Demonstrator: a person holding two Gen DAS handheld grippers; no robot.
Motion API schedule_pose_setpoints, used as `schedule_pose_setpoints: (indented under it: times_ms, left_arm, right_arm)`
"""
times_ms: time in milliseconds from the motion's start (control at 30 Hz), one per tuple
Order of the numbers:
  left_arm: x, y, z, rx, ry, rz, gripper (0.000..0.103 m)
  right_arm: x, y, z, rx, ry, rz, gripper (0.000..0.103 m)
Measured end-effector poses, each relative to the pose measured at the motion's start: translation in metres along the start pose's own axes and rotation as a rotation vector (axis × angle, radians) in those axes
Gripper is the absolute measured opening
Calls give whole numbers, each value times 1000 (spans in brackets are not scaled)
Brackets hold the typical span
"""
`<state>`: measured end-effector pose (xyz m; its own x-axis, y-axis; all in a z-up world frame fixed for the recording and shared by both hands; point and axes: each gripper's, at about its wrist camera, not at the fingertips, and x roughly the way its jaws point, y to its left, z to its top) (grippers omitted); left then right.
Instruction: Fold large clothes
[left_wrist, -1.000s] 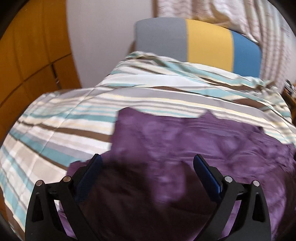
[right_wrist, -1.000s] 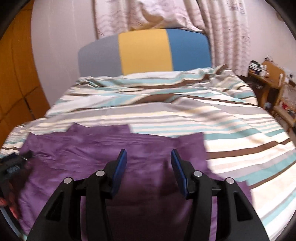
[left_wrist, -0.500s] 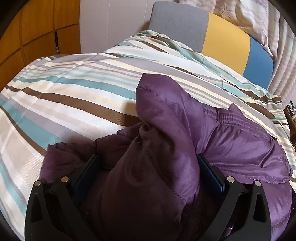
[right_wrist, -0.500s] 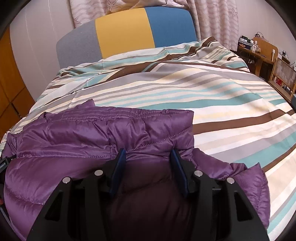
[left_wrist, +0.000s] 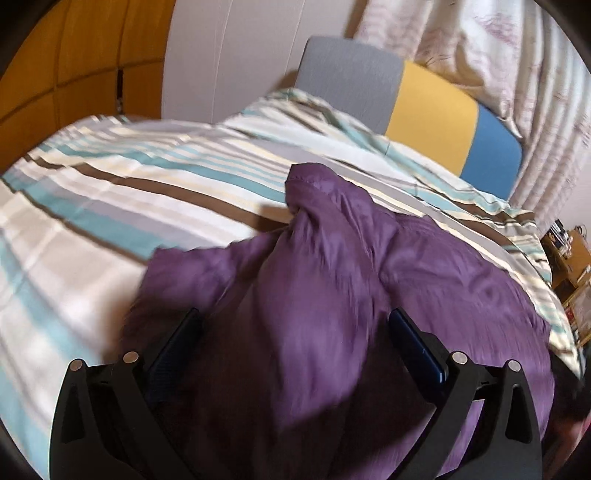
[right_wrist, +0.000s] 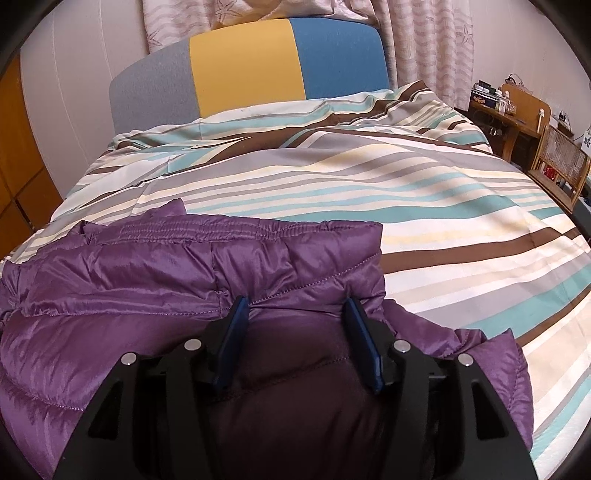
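Since half a second ago the left hand-held gripper (left_wrist: 291, 332) has swung, blurring its view, while the right hand-held gripper (right_wrist: 297, 325) barely shifts. Both have fingers spread with purple jacket (right_wrist: 147, 266) bunched between them; whether the pads actually pinch the fabric I cannot tell. That jacket lies crumpled on the striped bed (right_wrist: 369, 184), one raised fold (left_wrist: 325, 199) standing up. Beyond are the grey, yellow and blue headboard (right_wrist: 247, 62) and curtains (right_wrist: 428, 48).
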<state>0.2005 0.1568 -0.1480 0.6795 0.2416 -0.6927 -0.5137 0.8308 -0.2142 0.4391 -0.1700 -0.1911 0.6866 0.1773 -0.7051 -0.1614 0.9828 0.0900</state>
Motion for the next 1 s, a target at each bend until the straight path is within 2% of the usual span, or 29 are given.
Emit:
schedule_pose_setpoints:
  times_ms: [133,200,333,400,500,700,833,1000]
  left_arm:
    - [-27,8,-22,45,-22,57,100]
    - [-38,19,-35,14,-20,46,100]
    - [-42,33,-54,-70,22,27,100]
    - [-42,39,-61,-122,35,-1,100]
    - [-44,48,-64,-170,36,-44,100]
    - [-51,41,-71,-164,37,-39,100]
    - [-59,41,-78,-162,12,-100,100]
    - [-62,41,-78,-194,0,-144,100]
  right_arm:
    - [-4,3,-1,-12,-17,-24,67]
    - [-8,3,-3,-16,-33,-37,76]
    - [-15,4,-4,-16,-63,-59,83]
    - [-20,3,-6,-16,-77,-77,90]
    - [-26,4,-9,-21,-90,-90,94]
    - [-39,5,-20,-45,-64,-85,98]
    - [-69,10,-38,-68,-102,-56,101]
    - [-103,22,-59,-62,-104,-2,101]
